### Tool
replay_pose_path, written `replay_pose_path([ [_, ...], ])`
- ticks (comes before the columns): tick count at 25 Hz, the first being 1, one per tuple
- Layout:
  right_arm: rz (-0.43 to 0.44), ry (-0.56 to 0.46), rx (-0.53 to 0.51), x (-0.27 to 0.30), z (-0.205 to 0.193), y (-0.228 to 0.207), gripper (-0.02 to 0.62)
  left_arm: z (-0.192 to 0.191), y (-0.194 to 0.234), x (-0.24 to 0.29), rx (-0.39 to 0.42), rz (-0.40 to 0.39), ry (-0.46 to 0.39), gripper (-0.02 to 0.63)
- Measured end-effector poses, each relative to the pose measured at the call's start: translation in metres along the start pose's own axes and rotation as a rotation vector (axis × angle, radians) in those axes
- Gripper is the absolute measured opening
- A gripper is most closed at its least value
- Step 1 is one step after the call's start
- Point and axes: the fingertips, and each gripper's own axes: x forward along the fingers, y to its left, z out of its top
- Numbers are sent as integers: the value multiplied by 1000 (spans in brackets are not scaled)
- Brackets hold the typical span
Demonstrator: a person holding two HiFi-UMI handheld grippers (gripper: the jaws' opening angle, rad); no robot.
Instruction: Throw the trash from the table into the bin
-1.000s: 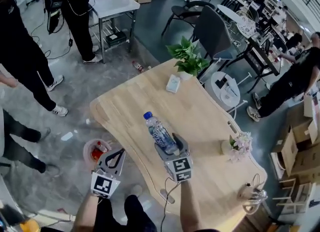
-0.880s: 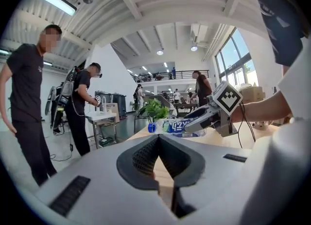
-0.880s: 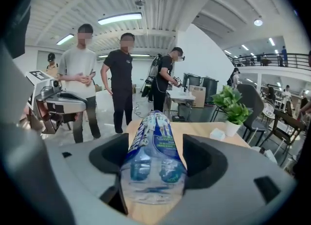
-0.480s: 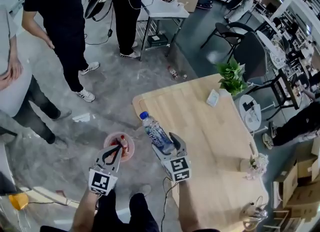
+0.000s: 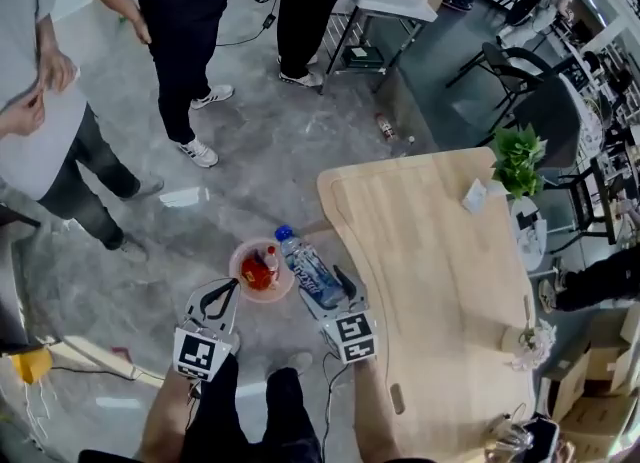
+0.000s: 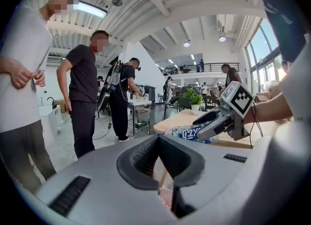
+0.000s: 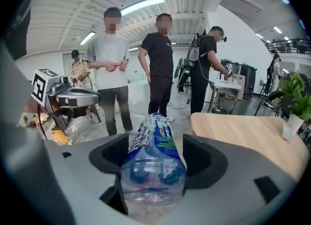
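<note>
Right now my right gripper (image 5: 330,289) pinches a clear water bottle (image 5: 308,267) by its lower body, with the cap aimed toward eleven o'clock, just off the table (image 5: 440,251) edge. It looks nearly empty, so I judge it light, slick and easily crushed; the stiffer base end seems the sensible hold. My left gripper (image 5: 220,299) is pressed together on nothing. At nine o'clock of the bottle, the bin (image 5: 236,259) on the floor holds a red bottle (image 5: 258,271).
</note>
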Motion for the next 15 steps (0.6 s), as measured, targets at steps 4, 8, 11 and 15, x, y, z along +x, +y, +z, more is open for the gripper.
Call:
replay_pose_path([
  [4, 24, 48, 15, 35, -30, 17, 354, -33, 24, 1, -19, 12, 20, 6],
  [8, 41, 93, 24, 69, -62, 29, 354, -66, 42, 6, -41, 23, 36, 6],
  [11, 44, 112, 30, 93, -83, 33, 353, -90, 54, 13, -44, 19, 45, 6],
  [15, 39, 149, 43, 128, -116, 33, 342, -122, 67, 25, -38, 14, 47, 6],
])
